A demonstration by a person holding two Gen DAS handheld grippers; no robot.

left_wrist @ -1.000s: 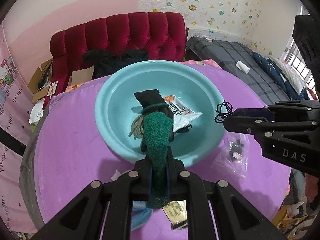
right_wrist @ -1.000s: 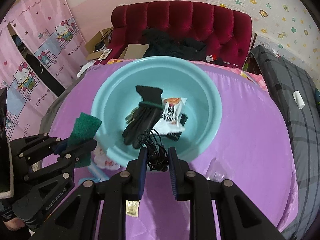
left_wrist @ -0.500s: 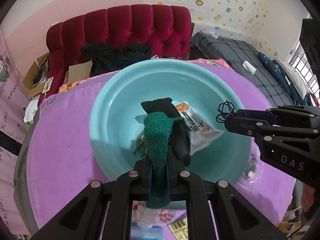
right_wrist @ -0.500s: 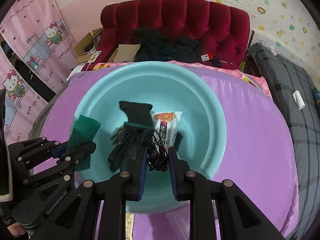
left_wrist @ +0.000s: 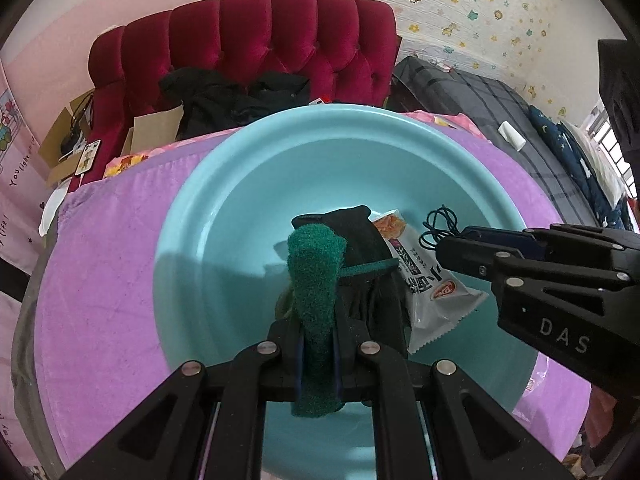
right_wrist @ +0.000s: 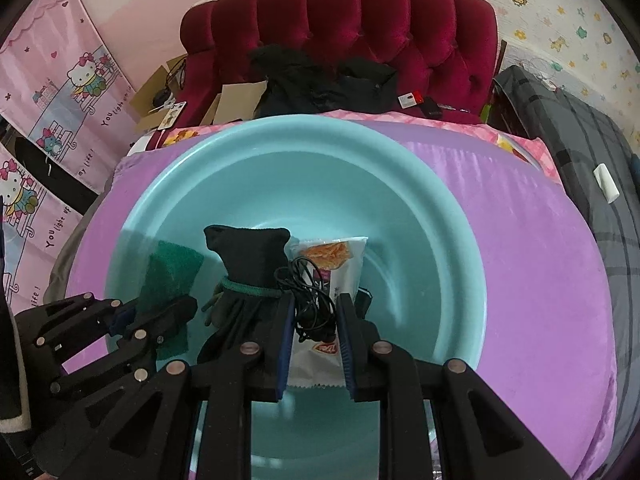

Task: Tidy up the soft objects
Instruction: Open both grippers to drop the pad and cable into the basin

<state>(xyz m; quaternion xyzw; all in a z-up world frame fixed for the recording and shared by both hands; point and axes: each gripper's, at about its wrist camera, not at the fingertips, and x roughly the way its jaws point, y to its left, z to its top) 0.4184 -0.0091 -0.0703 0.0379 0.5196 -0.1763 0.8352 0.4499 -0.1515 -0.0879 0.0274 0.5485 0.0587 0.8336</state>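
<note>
Purple-covered bench (right_wrist: 520, 248); both your claws have advanced over the teal basin (left_wrist: 224, 208); left claw (left_wrist: 318, 344) grips the green pad (left_wrist: 316, 280), right claw (right_wrist: 314, 320) pinches the black cable (right_wrist: 308, 300); release looks next.

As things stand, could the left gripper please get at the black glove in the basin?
Probably not yet: the left gripper is shut on the green sponge, though the glove lies uncovered just ahead in the basin.

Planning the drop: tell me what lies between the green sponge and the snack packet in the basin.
In the right wrist view, the black glove lies between the green sponge and the snack packet inside the basin.
</note>
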